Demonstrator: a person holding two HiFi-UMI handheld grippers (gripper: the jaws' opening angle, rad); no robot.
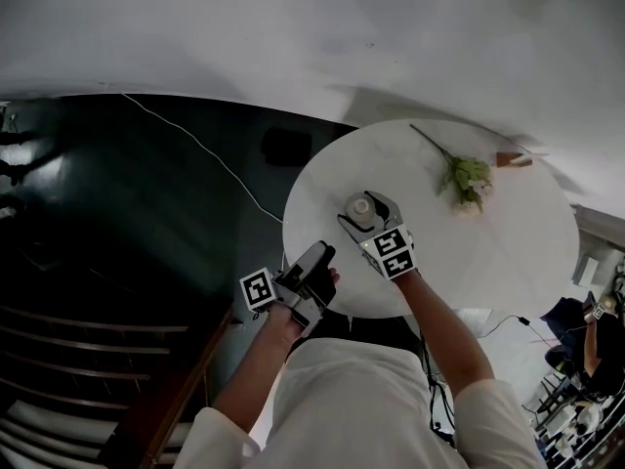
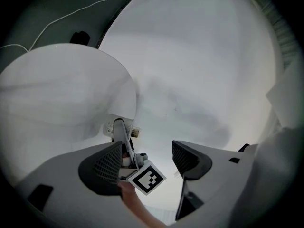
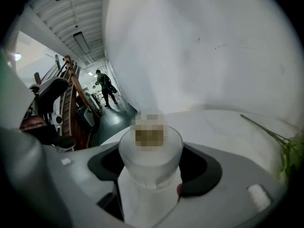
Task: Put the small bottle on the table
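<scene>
Bottle (image 1: 361, 204) is small, with a white body and a wider, frosted, see-through cap, round when seen from above. It stands upright in the right gripper (image 1: 364, 213) over the tabletop (image 1: 459, 262), inside its near edge on the person's left side. No view shows whether its base touches the tabletop.

In the right gripper view the bottle (image 3: 149, 158) fills the gap of the right gripper (image 3: 151, 167). The jaws stand wide, one dark pad against each side just under the cap, so the grip is closed on the bottle. The gripper tilts down toward the tabletop.

The left gripper (image 1: 320, 257) sits just off the tabletop's near edge, close beside the right one. In its own view the left gripper (image 2: 146, 159) has its jaws well apart and grips nothing. Through the gap shows only the right gripper's marker cube (image 2: 146, 178), farther off, with the tabletop (image 2: 57, 94) beyond it.

A flower (image 1: 467, 179) with a long stem lies on the tabletop's far side, well apart from the bottle.
</scene>
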